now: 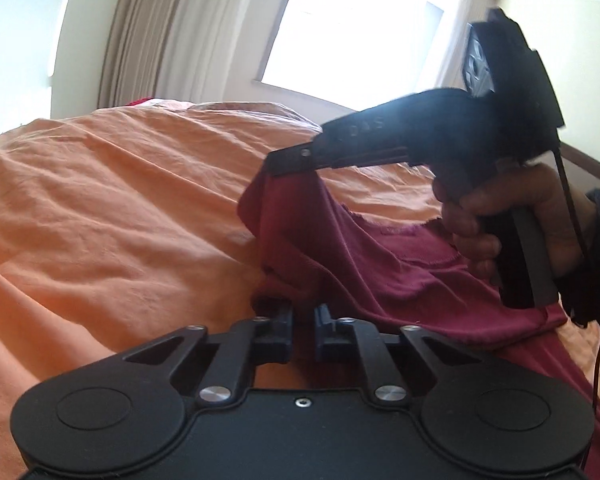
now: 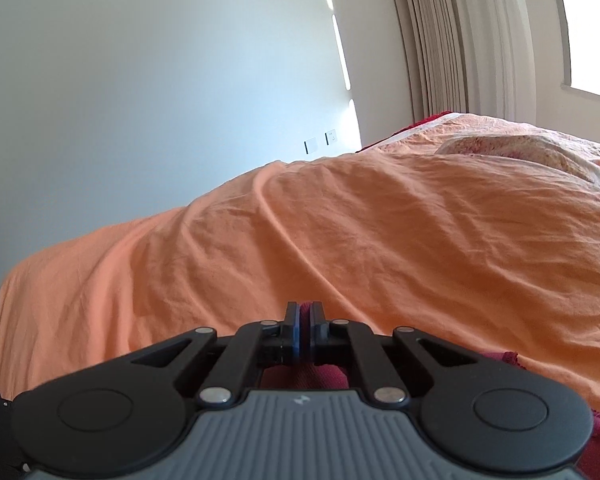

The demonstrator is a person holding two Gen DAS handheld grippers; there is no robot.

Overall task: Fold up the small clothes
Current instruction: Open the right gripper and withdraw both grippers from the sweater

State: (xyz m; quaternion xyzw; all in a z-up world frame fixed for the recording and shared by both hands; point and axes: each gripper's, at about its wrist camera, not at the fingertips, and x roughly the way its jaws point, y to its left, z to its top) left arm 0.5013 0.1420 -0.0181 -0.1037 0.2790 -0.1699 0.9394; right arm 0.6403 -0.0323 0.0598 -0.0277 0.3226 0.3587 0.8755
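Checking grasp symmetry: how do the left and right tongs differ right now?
Left tongs pinch the maroon garment low, at the orange sheet; right tongs hold its corner lifted. Left jaws show a small gap; right jaws nearly meet. Both are shut on the same garment.

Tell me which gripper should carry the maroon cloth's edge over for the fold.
Right, probably. The right gripper is shut on the maroon garment, its edge lifted off the orange bedsheet; the left gripper pinches it low.
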